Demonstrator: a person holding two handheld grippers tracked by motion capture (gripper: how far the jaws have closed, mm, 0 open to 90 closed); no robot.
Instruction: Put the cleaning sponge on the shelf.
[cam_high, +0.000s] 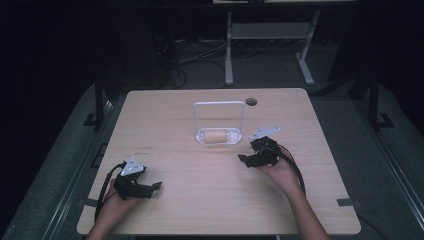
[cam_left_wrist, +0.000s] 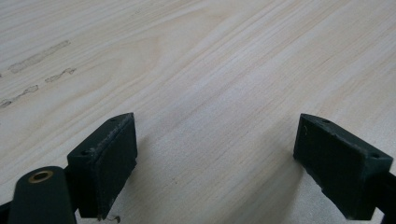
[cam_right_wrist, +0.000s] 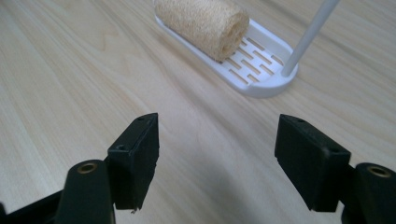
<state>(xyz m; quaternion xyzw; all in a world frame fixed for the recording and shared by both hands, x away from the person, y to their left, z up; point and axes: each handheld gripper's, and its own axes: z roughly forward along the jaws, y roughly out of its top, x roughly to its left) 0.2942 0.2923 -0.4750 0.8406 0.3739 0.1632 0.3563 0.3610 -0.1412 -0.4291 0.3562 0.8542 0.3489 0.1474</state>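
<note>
On the wooden desk (cam_high: 210, 195), a tan loofah roll (cam_high: 216, 136) lies in a white slotted tray (cam_high: 202, 139), with both grippers empty.

The roll rests on its side in the tray, under the tray's tall white loop handle (cam_high: 219, 104), near the middle of the desk toward the far edge. The right gripper (cam_high: 248, 159) sits just to the right of the tray and a little nearer the person, apart from it; its fingers (cam_right_wrist: 135, 158) stand spread wide with only bare wood between them, the roll and tray ahead of them. The left gripper (cam_high: 152, 187) rests at the near left of the desk, well apart from the tray, its fingers (cam_left_wrist: 105, 163) likewise parted over bare wood.
</note>
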